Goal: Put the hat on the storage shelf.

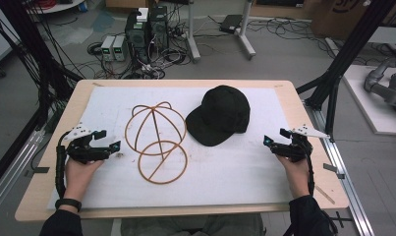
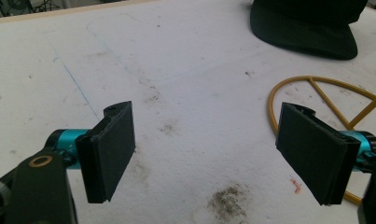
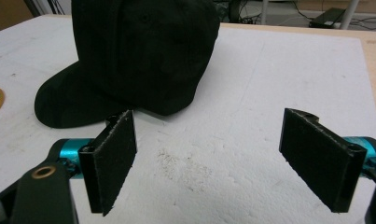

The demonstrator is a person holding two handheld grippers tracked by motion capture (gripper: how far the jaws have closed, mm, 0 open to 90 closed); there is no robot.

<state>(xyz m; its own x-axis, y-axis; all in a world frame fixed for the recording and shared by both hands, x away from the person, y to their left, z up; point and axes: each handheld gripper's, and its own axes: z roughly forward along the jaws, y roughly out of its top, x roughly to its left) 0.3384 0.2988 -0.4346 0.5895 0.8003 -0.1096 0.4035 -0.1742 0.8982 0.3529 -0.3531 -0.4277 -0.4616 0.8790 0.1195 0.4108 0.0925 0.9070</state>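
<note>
Nothing is being held yet. The left gripper [image 1: 108,147] and right gripper [image 1: 273,142] are resting wide open at the left and right of the white mat [image 1: 225,172]. The black cap [image 1: 220,115] is sitting right of the wire hat stand [image 1: 156,140], likely awaiting pickup; open room is lying all around.

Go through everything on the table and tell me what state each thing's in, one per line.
Black cap: resting crown up on the white mat, brim toward the person, not held.
Wire cap stand: lying on the mat beside the cap, bare.
Left gripper: open, holding nothing.
Right gripper: open, holding nothing.
</note>
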